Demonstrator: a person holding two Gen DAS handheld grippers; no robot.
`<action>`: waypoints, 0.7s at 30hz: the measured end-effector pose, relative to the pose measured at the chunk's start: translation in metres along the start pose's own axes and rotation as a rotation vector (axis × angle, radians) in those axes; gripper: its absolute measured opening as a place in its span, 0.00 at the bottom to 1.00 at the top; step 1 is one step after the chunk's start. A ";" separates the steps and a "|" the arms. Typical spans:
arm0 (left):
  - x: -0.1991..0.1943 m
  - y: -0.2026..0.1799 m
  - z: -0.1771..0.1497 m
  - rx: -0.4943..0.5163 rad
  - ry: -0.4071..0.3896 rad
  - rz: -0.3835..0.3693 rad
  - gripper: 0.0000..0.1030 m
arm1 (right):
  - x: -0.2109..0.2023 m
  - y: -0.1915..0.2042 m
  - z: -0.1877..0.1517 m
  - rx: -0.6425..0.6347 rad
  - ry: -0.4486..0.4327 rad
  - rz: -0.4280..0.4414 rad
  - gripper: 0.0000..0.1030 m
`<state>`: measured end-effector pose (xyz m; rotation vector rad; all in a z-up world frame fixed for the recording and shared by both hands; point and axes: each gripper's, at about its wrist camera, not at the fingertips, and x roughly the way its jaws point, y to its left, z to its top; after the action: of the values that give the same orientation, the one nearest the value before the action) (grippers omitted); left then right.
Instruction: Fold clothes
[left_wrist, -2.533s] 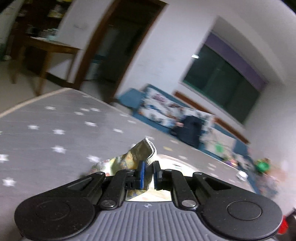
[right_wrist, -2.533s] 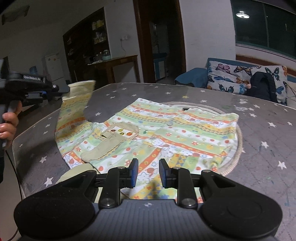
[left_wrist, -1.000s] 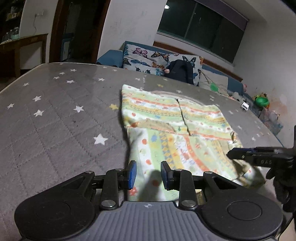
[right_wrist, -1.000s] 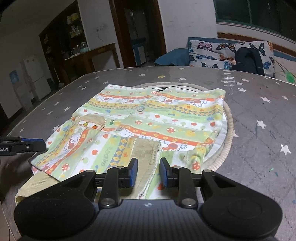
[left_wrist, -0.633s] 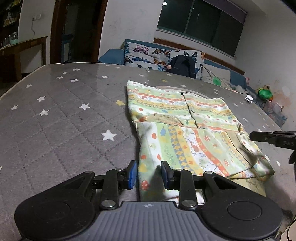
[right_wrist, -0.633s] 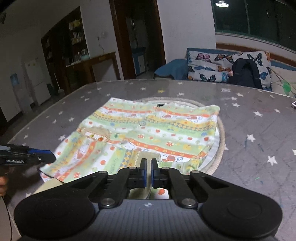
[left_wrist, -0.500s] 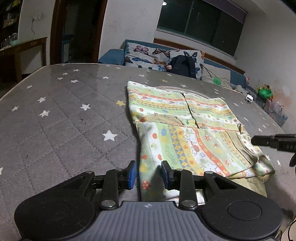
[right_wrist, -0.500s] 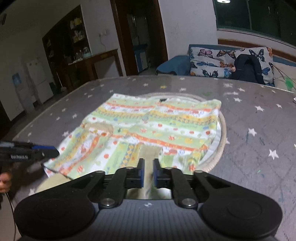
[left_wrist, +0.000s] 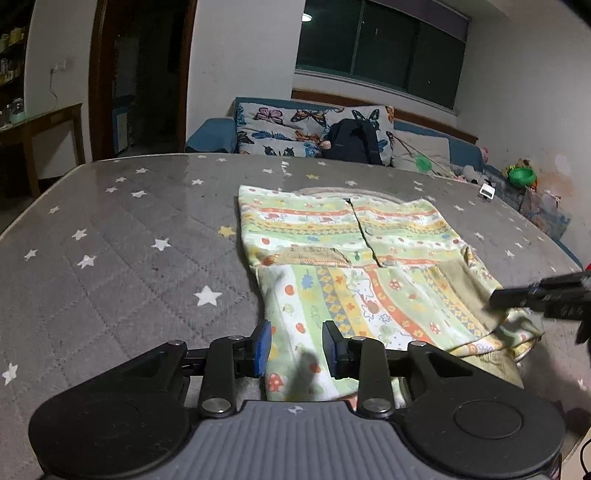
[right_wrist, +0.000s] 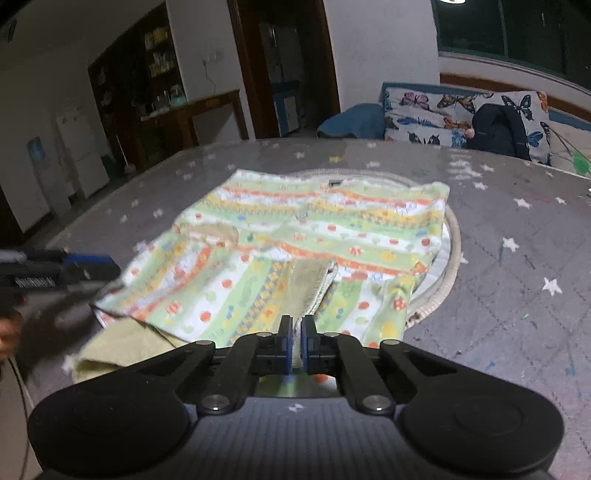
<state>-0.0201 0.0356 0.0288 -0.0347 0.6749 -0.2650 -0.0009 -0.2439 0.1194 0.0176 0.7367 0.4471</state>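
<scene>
A child's top (left_wrist: 354, 266) with green, orange and yellow stripes lies spread on the grey star-print mattress (left_wrist: 129, 258), both sleeves folded in over its front. My left gripper (left_wrist: 295, 347) is open at the garment's near hem, with the cloth lying flat below its blue pads. In the right wrist view, that gripper (right_wrist: 110, 271) hovers at the top's (right_wrist: 314, 229) left edge. My right gripper (right_wrist: 296, 343) is shut on the end of the beige ribbed sleeve cuff (right_wrist: 310, 277). From the left wrist view it (left_wrist: 496, 297) reaches in at the right edge.
A round woven mat (right_wrist: 452, 258) lies under the garment's far side. Behind the mattress stand a sofa with butterfly cushions (left_wrist: 288, 129) and a black backpack (left_wrist: 351, 142). A wooden table (right_wrist: 192, 110) and a doorway are at the back left. A hand (right_wrist: 7, 332) holds the left gripper.
My right gripper's jaws closed on the sleeve cuff and rose a little, pulling back from the garment. The left gripper stayed at the hem, open, with a slight roll.
</scene>
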 end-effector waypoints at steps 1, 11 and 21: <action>0.002 0.000 -0.001 0.003 0.004 0.002 0.32 | -0.005 0.001 0.002 0.001 -0.016 0.002 0.03; 0.004 0.008 0.004 0.015 0.007 0.019 0.32 | -0.014 -0.004 -0.002 0.024 0.014 -0.022 0.11; 0.036 -0.014 0.036 0.041 -0.015 -0.004 0.31 | 0.014 -0.013 0.024 0.017 -0.029 -0.029 0.13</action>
<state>0.0262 0.0110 0.0363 0.0010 0.6545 -0.2824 0.0287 -0.2473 0.1257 0.0297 0.7112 0.4123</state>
